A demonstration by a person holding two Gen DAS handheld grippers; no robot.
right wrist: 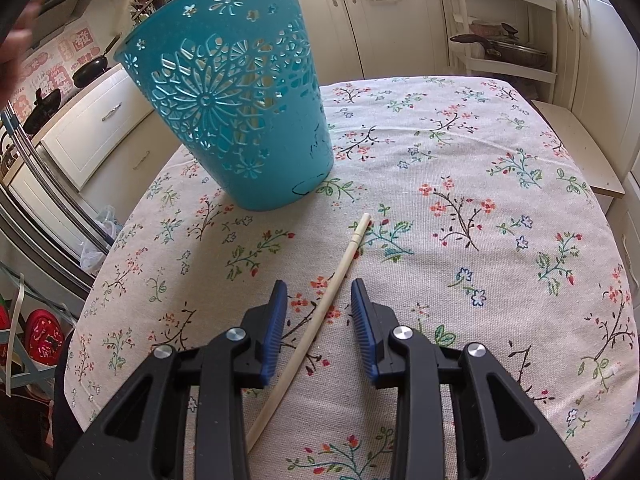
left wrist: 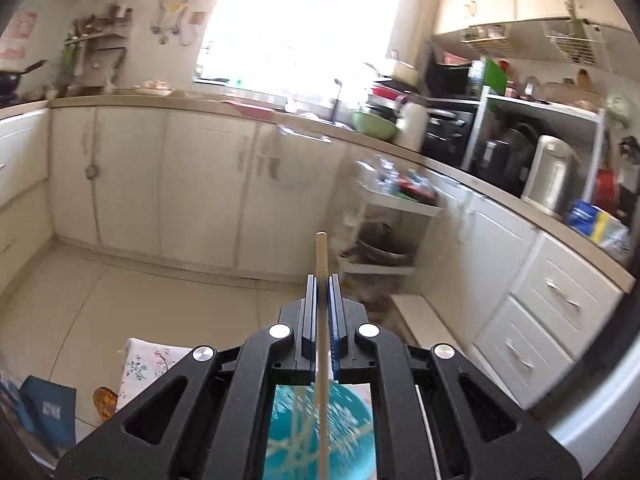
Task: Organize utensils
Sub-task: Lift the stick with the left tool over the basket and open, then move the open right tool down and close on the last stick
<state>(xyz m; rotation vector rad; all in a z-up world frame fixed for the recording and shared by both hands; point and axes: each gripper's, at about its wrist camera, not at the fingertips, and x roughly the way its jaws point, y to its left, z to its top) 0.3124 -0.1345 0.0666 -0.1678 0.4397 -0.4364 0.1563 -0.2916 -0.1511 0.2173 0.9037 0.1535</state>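
Chopsticks are the business here, one in each gripper's reach. Closest in the right wrist view, the right gripper hangs released over the table, its blue ribbed pads standing apart on either side of a pale wooden chopstick that lies flat on the floral tablecloth; the pads do not touch it, so this looks like a pose lined up for a pinch. Just beyond the stick's far tip stands the teal plastic basket with cut-out flower patterns, upright and open at the top, probably the place where utensils are to go.

The left gripper is clenched on a second pale chopstick, which runs lengthwise between the jaws and pokes out ahead. Beneath it, blurred, the basket's teal mouth shows with pale sticks inside, so the held stick seems poised above it. Farther off are cream kitchen cabinets, a cluttered counter and a bright window; nothing blocks the drop.
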